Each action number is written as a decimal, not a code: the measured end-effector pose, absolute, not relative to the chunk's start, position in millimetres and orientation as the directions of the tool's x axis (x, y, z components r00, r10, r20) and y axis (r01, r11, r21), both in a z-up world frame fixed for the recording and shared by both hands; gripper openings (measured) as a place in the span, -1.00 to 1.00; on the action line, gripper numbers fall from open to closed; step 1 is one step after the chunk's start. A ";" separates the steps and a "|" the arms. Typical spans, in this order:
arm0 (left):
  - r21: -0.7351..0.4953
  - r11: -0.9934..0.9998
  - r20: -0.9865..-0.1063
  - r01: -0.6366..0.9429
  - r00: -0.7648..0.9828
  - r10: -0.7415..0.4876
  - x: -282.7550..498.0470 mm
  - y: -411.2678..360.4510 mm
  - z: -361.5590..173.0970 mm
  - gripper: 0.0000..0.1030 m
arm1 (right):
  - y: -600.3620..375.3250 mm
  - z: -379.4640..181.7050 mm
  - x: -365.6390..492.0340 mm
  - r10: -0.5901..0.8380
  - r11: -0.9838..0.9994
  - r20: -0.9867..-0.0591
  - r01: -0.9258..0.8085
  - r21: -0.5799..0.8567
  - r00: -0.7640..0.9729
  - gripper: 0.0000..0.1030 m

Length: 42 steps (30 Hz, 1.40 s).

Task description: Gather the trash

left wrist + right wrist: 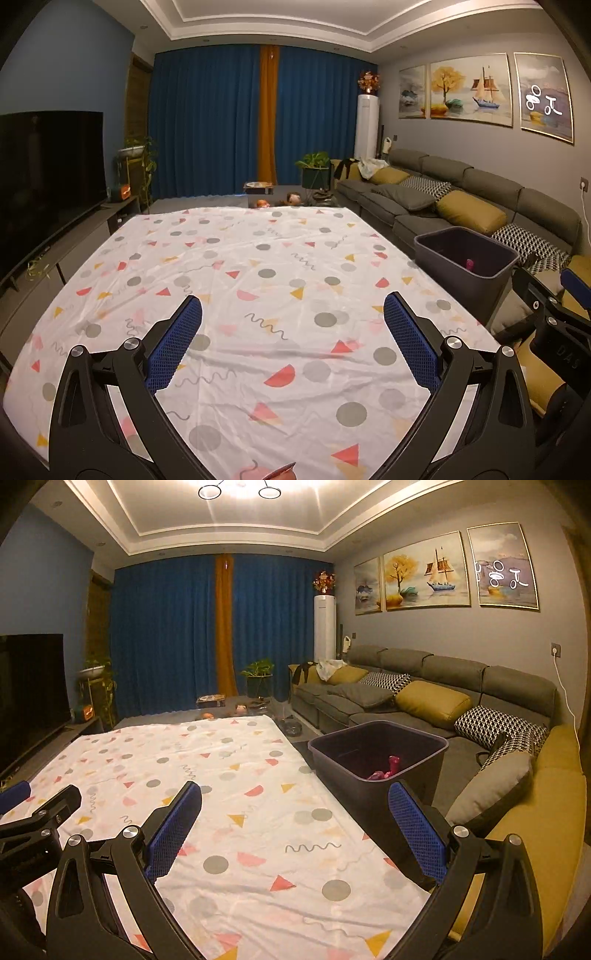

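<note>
**Trash binned, both grippers empty**

Trash: pink crumpled bits, glossy, lying at the bottom of the dark bin, which stands right of the sheet, near the sofa. Sheet itself looks clear of loose pieces, apart from a pinkish scrap at the near edge in the left view, too cut off to identify. Left gripper spread wide, holding nothing; right gripper likewise wide and empty. Judgement: collection nearly done; check that near-edge scrap, approach low, close fully before lifting.
</note>
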<state>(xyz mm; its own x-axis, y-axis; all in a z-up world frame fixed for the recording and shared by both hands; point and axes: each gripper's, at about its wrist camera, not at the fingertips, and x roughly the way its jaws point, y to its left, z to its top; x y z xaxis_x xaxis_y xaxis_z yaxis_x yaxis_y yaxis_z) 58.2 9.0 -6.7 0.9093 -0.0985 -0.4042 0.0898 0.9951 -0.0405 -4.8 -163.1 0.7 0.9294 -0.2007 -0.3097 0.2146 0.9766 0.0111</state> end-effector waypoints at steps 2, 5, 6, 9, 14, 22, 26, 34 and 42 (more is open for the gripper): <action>-0.040 0.995 -0.404 0.092 0.909 -0.101 57.9 8.7 -7.1 0.89 | -162.5 0.5 -4.4 -0.203 0.976 -0.308 0.217 0.010 0.929 0.89; -0.038 0.995 -0.405 0.096 0.909 -0.103 57.4 7.9 -7.3 0.89 | -163.4 0.0 -5.2 -0.205 0.976 -0.308 0.219 0.014 0.929 0.89; -0.038 0.994 -0.406 0.098 0.908 -0.105 57.5 7.4 -7.4 0.89 | -163.7 -0.2 -4.8 -0.205 0.975 -0.308 0.221 0.016 0.929 0.89; -0.040 0.994 -0.407 0.104 0.907 -0.111 57.2 6.6 -7.1 0.89 | -163.4 -0.7 -5.0 -0.207 0.975 -0.307 0.223 0.017 0.929 0.89; -0.044 0.993 -0.409 0.109 0.905 -0.117 57.3 6.5 -7.6 0.89 | -164.7 0.2 -6.5 -0.207 0.975 -0.304 0.223 0.017 0.930 0.89; -0.048 0.992 -0.410 0.116 0.904 -0.125 56.8 6.4 -7.3 0.89 | -165.0 1.4 -7.2 -0.209 0.974 -0.303 0.226 0.022 0.930 0.89; -0.049 0.992 -0.409 0.118 0.904 -0.127 57.3 6.5 -7.1 0.89 | -165.1 1.5 -7.2 -0.208 0.974 -0.302 0.225 0.022 0.930 0.89; -0.050 0.992 -0.408 0.119 0.904 -0.129 57.3 6.1 -6.6 0.89 | -166.4 3.2 -8.8 -0.208 0.974 -0.303 0.226 0.024 0.930 0.89; -0.051 0.991 -0.408 0.120 0.904 -0.130 57.3 6.1 -6.6 0.89 | -166.3 5.0 -8.6 -0.210 0.973 -0.301 0.228 0.025 0.930 0.89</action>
<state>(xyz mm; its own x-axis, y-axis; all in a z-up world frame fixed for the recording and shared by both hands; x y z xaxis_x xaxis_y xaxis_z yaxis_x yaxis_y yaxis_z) 57.3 6.1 -6.6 0.9038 -0.1304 -0.4077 0.1200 0.9915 -0.0511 -8.6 -166.3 5.0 0.9302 -0.2099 -0.3011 0.2277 0.9734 0.0248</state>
